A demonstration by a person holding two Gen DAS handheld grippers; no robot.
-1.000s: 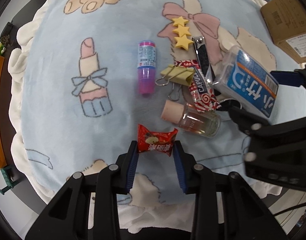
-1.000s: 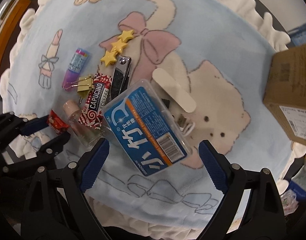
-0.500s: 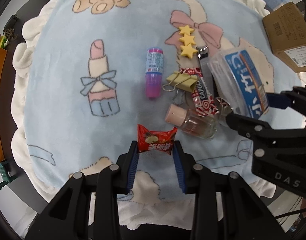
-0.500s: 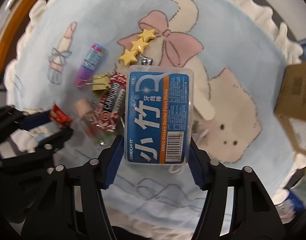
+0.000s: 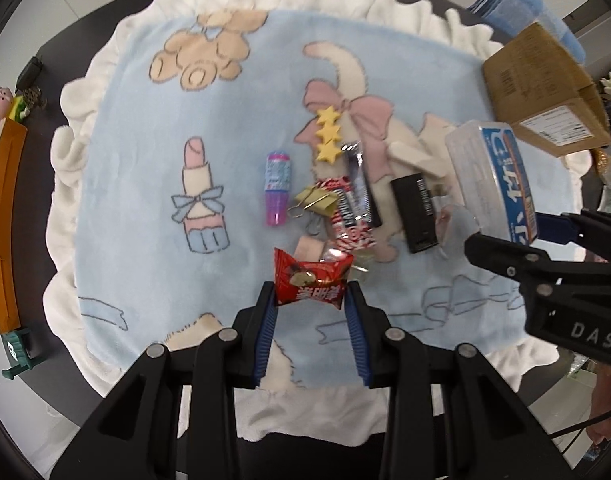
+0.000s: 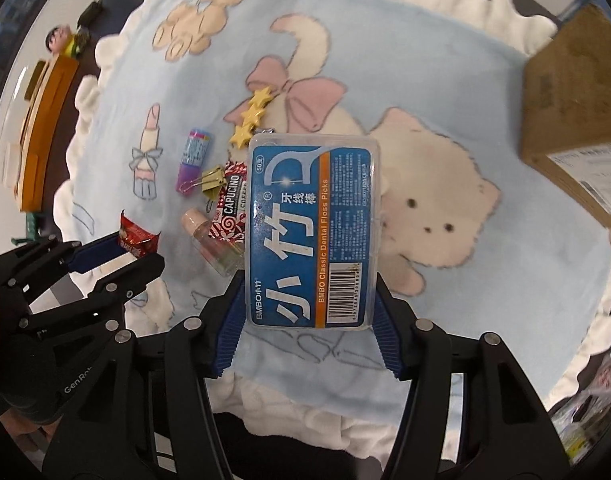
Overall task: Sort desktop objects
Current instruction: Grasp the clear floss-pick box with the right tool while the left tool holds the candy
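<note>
My left gripper [image 5: 310, 300] is shut on a red snack packet [image 5: 311, 282], raised above the blue blanket [image 5: 153, 240]. My right gripper [image 6: 307, 304] is shut on a clear floss pick box [image 6: 311, 236] with a blue label, also raised; the same box [image 5: 491, 178] shows at the right of the left wrist view. On the blanket lie a purple tube [image 5: 278, 188], yellow star clip [image 5: 328, 139], gold binder clip [image 5: 315, 200], Capucino sachet [image 6: 230, 208], nail clipper [image 5: 359, 184], small glass bottle [image 6: 211, 242] and a black rectangular item [image 5: 415, 212].
A cardboard box [image 5: 545, 88] stands at the blanket's far right, with a folded blue cloth [image 5: 525, 4] behind it. An orange box [image 5: 1, 220] and small toys sit on the dark table at the left. The blanket's left half holds only printed drawings.
The right gripper closed on the floss pick box and lifted it, uncovering the black item. The left gripper rose with the red packet; both views pulled back from the blanket.
</note>
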